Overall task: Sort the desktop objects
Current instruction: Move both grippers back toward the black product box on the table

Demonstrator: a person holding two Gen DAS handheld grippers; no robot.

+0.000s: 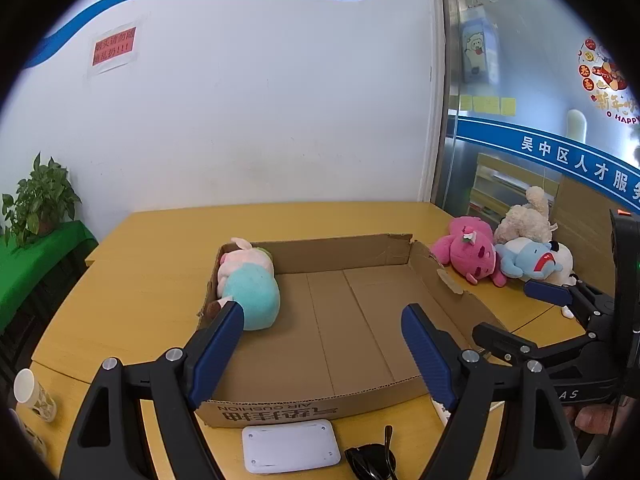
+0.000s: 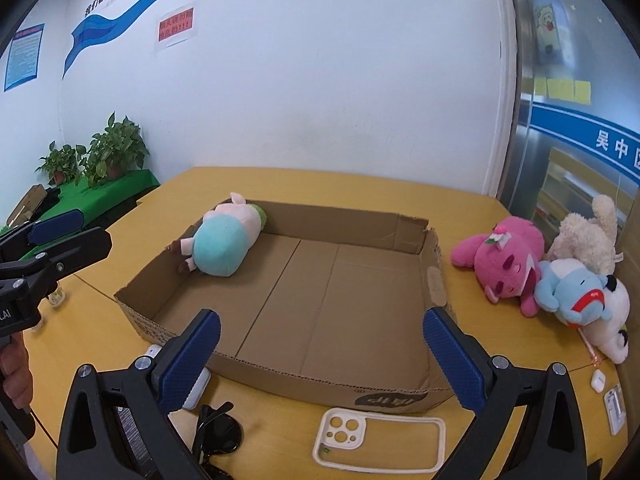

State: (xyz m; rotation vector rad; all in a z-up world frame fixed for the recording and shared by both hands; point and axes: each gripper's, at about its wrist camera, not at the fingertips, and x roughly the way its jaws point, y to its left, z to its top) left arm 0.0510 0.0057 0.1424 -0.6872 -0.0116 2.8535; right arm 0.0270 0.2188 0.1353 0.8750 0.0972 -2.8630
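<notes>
Both tools gape empty over the cardboard box [image 2: 320, 292]; pink plush bear [image 2: 504, 264] lies on the table at two o'clock of the right tool [image 2: 320, 356], nearer it than the left tool [image 1: 322, 354].

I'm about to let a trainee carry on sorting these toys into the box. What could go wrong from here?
1. The three plush toys, the pink plush among them, lie in a touching heap; a claw could drag out two together.
2. The cardboard box has a torn, sagging right wall, which a toy carried low might snag.
3. The phone case and sunglasses lie under both open claws; lowering a hand could knock them.
</notes>
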